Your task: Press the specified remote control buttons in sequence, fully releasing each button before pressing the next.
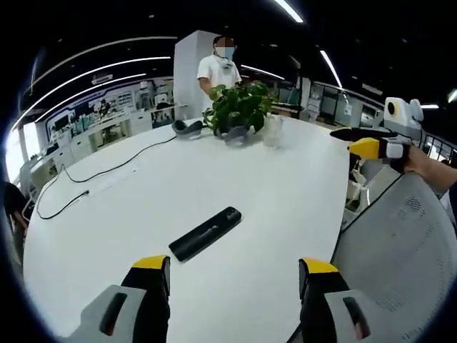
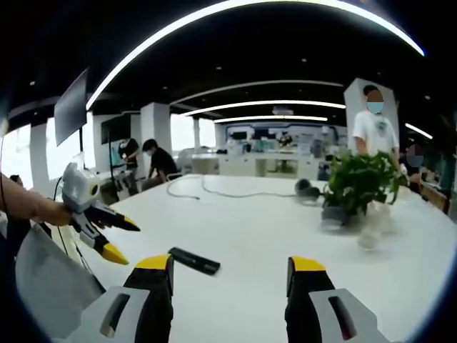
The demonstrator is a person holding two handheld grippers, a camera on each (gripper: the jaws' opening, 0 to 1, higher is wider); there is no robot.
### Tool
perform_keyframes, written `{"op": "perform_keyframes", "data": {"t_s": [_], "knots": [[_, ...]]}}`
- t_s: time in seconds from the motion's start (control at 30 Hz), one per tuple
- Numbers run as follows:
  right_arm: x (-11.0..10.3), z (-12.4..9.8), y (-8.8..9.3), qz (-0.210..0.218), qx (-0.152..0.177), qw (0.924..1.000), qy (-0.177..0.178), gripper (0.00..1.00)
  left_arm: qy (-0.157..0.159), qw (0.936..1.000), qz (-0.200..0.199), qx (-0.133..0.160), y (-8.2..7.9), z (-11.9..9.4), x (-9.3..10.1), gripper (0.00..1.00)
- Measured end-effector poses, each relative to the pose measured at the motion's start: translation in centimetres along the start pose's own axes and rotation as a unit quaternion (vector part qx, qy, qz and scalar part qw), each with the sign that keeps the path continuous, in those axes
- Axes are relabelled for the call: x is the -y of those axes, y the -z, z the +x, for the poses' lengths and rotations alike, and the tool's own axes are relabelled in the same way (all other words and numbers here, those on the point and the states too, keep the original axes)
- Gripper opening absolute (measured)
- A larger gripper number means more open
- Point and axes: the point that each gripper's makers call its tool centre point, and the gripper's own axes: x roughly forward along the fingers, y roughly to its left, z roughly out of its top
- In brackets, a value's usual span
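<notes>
Left gripper (image 1: 234, 275) hovered over the white table (image 1: 214, 193), jaws spread wide, yellow tips up from the bottom edge, nothing between them. Black remote control (image 1: 205, 233) lay flat on the table just ahead of the left jaw, angled diagonally, not touched. Right gripper (image 1: 364, 141) came in from the right edge, held in a hand (image 1: 421, 161), off the table edge above a grey mesh chair back (image 1: 400, 250); jaws looked parted. Far side of the table: potted plant (image 1: 239, 107), headphones (image 1: 187, 128) just beside it, a black cable (image 1: 100, 175) snaking toward the left edge. A person in a white shirt (image 1: 220, 68) stood behind the plant.
</notes>
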Motion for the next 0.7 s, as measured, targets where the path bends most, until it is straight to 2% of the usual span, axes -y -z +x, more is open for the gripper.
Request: {"op": "perform_keyframes", "data": {"t_s": [0.47,0.7], "knots": [[-0.4,0.3,0.4,-0.007,-0.012,0.9998,-0.011,0.62,0.009,0.9999,-0.012,0.003,-1.0,1.2,-1.8,0.76],[-0.5,0.3,0.5,-0.009,-0.017,0.9998,-0.012,0.62,0.011,0.9999,0.003,-0.006,-1.2,1.7,-2.3,0.76]]}}
